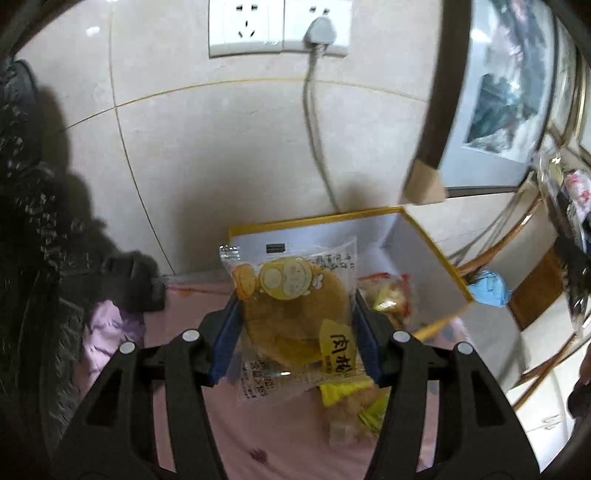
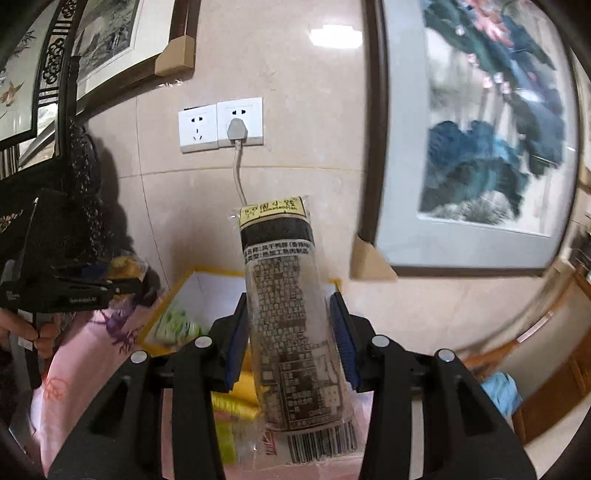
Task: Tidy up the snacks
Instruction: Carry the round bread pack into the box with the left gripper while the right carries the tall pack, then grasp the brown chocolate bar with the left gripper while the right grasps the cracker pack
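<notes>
My left gripper point(image 1: 295, 332) is shut on a clear packet with a round brown pastry and yellow label point(image 1: 295, 314), held above the pink tablecloth in front of a yellow-rimmed white box point(image 1: 424, 254). The box holds a red-and-gold snack point(image 1: 388, 295). My right gripper point(image 2: 290, 332) is shut on a long dark snack pack with printed text point(image 2: 291, 317), held upright above the same box point(image 2: 192, 284), which holds a green packet point(image 2: 175, 325). The left gripper point(image 2: 74, 291) also shows at the left of the right wrist view.
Loose yellow snack packets point(image 1: 354, 402) lie on the pink cloth point(image 1: 288, 443) below my left gripper, and yellow ones point(image 2: 240, 391) below my right. Wall sockets with a plugged cable point(image 1: 317, 33) sit behind the box. Framed paintings point(image 2: 491, 140) lean on the wall. A dark carved object point(image 1: 22, 221) stands left.
</notes>
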Demonstrator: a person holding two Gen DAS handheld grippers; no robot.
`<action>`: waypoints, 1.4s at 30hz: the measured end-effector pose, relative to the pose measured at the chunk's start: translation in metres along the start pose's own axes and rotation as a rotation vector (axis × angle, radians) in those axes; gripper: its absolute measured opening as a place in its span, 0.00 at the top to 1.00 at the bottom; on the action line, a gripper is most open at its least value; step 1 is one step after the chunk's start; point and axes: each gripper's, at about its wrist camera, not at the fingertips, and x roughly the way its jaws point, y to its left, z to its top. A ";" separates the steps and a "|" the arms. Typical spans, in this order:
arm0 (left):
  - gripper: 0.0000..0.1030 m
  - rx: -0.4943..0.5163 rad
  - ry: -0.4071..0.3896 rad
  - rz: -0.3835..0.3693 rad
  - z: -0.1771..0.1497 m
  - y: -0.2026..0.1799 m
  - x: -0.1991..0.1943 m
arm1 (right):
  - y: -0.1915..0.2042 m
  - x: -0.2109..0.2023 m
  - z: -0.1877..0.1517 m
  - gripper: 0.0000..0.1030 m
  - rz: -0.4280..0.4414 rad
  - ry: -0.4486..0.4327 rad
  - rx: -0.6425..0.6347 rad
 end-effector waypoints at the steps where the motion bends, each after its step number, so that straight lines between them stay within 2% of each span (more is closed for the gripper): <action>1: 0.45 0.036 0.012 0.033 0.006 -0.002 0.013 | -0.001 0.012 0.005 0.58 0.002 0.007 0.004; 4: 0.45 0.078 0.054 0.040 0.013 0.000 0.037 | -0.001 0.050 0.014 0.58 0.010 0.030 0.008; 7: 0.45 0.054 0.075 0.040 0.018 0.007 0.058 | 0.000 0.078 0.017 0.58 0.028 0.072 0.033; 9: 0.44 0.042 0.078 0.053 0.019 0.010 0.069 | 0.005 0.091 0.017 0.58 0.010 0.083 0.024; 10: 0.42 0.023 0.062 0.092 0.022 0.012 0.074 | 0.007 0.097 0.017 0.50 0.005 0.079 0.026; 11: 0.22 0.008 0.039 0.145 0.022 0.015 0.076 | 0.007 0.103 0.018 0.31 0.015 0.077 0.044; 12: 0.02 -0.008 0.018 0.211 0.024 0.018 0.076 | 0.007 0.110 0.019 0.19 0.033 0.089 0.059; 13: 0.02 -0.038 -0.023 0.292 0.024 0.021 0.071 | 0.007 0.116 0.019 0.04 0.042 0.104 0.064; 14: 0.02 -0.050 -0.038 0.302 0.022 0.022 0.065 | 0.007 0.118 0.019 0.01 0.031 0.096 0.065; 16: 0.02 -0.050 -0.037 0.269 0.016 0.025 0.052 | 0.003 0.107 0.018 0.01 0.004 0.056 0.041; 18: 0.02 -0.025 -0.025 0.255 0.003 0.024 0.035 | -0.003 0.094 0.013 0.01 -0.029 0.051 -0.007; 20: 0.02 0.002 -0.008 0.209 -0.015 0.016 0.021 | -0.006 0.074 0.003 0.01 -0.080 0.058 -0.060; 22: 0.02 0.044 0.032 0.186 -0.035 0.006 0.013 | -0.007 0.058 -0.013 0.01 -0.078 0.089 -0.114; 25: 0.02 0.097 0.088 0.166 -0.086 -0.016 -0.001 | -0.004 0.033 -0.054 0.01 -0.160 0.167 -0.190; 26: 0.02 0.124 0.112 0.116 -0.109 -0.028 -0.003 | -0.002 0.022 -0.078 0.01 -0.177 0.207 -0.197; 28: 0.02 0.167 0.170 0.066 -0.143 -0.049 -0.004 | 0.000 0.008 -0.119 0.01 -0.161 0.292 -0.196; 29: 0.02 0.208 0.210 0.054 -0.167 -0.066 -0.003 | 0.002 0.002 -0.149 0.01 -0.157 0.369 -0.198; 31: 0.02 0.263 0.237 0.002 -0.201 -0.088 -0.004 | 0.004 -0.013 -0.192 0.01 -0.150 0.452 -0.190; 34: 0.02 0.358 0.351 -0.098 -0.256 -0.120 0.010 | 0.007 -0.046 -0.252 0.01 -0.060 0.590 -0.119; 36: 0.02 0.444 0.417 -0.053 -0.279 -0.131 0.026 | 0.007 -0.063 -0.281 0.01 0.010 0.665 -0.015; 37: 0.02 0.424 0.367 -0.079 -0.278 -0.128 0.021 | 0.009 -0.070 -0.290 0.01 0.026 0.676 0.005; 38: 0.02 0.387 0.359 -0.102 -0.274 -0.124 0.021 | 0.013 -0.075 -0.294 0.01 0.036 0.665 0.005; 40: 0.02 0.324 0.437 -0.145 -0.271 -0.117 0.032 | 0.022 -0.083 -0.297 0.01 0.059 0.613 -0.032; 42: 0.02 0.335 0.446 -0.187 -0.276 -0.117 0.035 | 0.031 -0.081 -0.300 0.01 0.072 0.574 -0.091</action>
